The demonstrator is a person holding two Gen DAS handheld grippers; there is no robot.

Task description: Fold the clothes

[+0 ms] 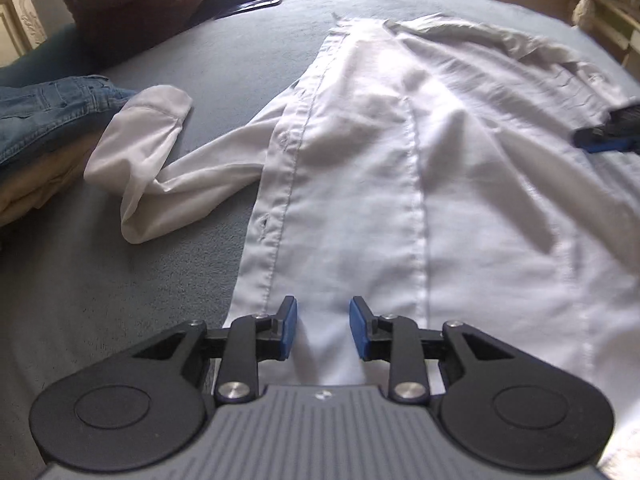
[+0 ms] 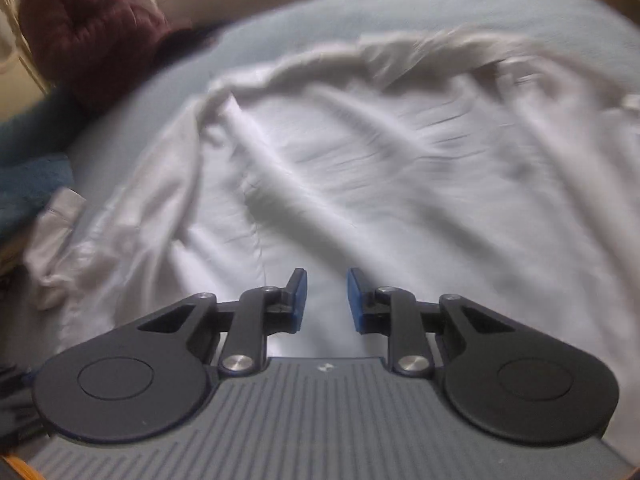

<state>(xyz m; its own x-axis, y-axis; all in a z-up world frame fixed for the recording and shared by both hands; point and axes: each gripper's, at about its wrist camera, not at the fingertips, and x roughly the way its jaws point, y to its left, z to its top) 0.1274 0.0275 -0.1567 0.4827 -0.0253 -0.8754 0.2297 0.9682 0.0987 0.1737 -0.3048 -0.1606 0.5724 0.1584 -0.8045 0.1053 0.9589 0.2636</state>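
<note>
White button-front cotton shirt (image 1: 400, 168) lay spread on blue-grey bed (image 1: 120, 280), long axis running away from left tongs (image 1: 323, 330); hem directly under, jaws partly apart, empty. Right tongs (image 2: 327, 301) likewise, over shirt body

A home bedroom: blue-sheeted bed (image 1: 248, 40), clothes pile (image 1: 44, 120), cream furniture (image 1: 22, 12).

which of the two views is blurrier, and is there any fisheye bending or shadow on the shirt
Right wrist view: heavy motion smear across the white shirt, only the right gripper is crisp. Left wrist view: far sharper, shirt stitching readable, soft shadows in its folds. Both views: fisheye curves the blue bed cover into an arc, corners dark.
</note>
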